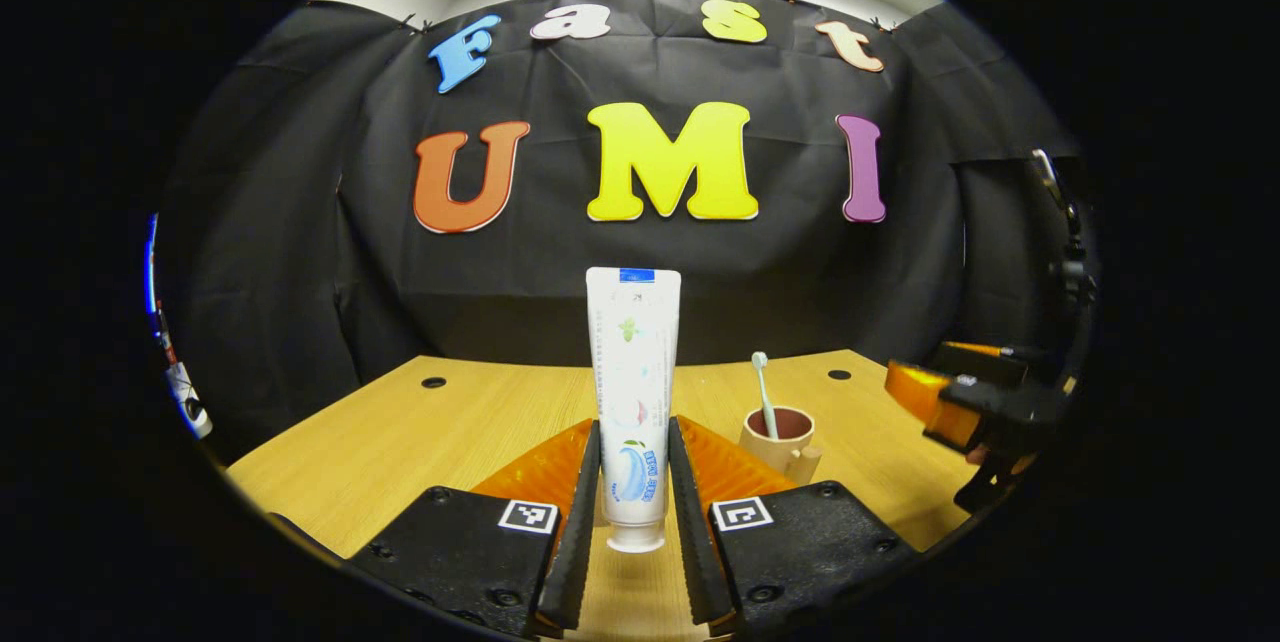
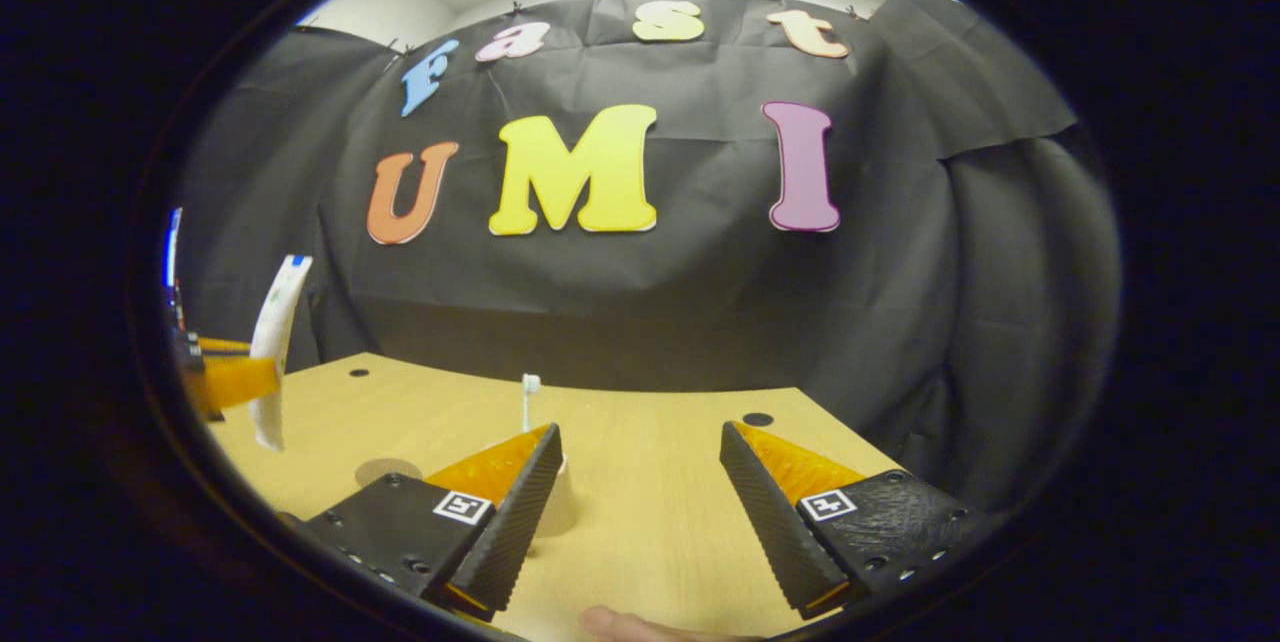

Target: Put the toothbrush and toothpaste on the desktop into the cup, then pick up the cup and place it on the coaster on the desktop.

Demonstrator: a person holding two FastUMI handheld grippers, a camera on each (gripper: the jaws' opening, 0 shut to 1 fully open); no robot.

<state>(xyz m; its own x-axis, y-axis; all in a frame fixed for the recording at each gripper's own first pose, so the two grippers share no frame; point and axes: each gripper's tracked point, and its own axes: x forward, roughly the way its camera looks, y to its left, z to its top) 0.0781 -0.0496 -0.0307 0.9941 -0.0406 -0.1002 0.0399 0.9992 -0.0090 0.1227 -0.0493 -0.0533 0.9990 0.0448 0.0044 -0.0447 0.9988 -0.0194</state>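
My left tongs (image 1: pixel 634 502) clamp toothpaste (image 1: pixel 632 392) upright, bound for cup (image 1: pixel 779 442) at 2 o'clock holding toothbrush (image 1: pixel 763 392); right tongs (image 2: pixel 640 507) wide, idle.

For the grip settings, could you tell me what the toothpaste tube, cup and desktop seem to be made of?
Toothpaste tube: likely soft plastic, glossy printed white skin. Cup: looks like matte plastic or ceramic, beige outside, dark red inside. Desktop: wood-grain surface, probably laminate, smooth with a dull sheen.
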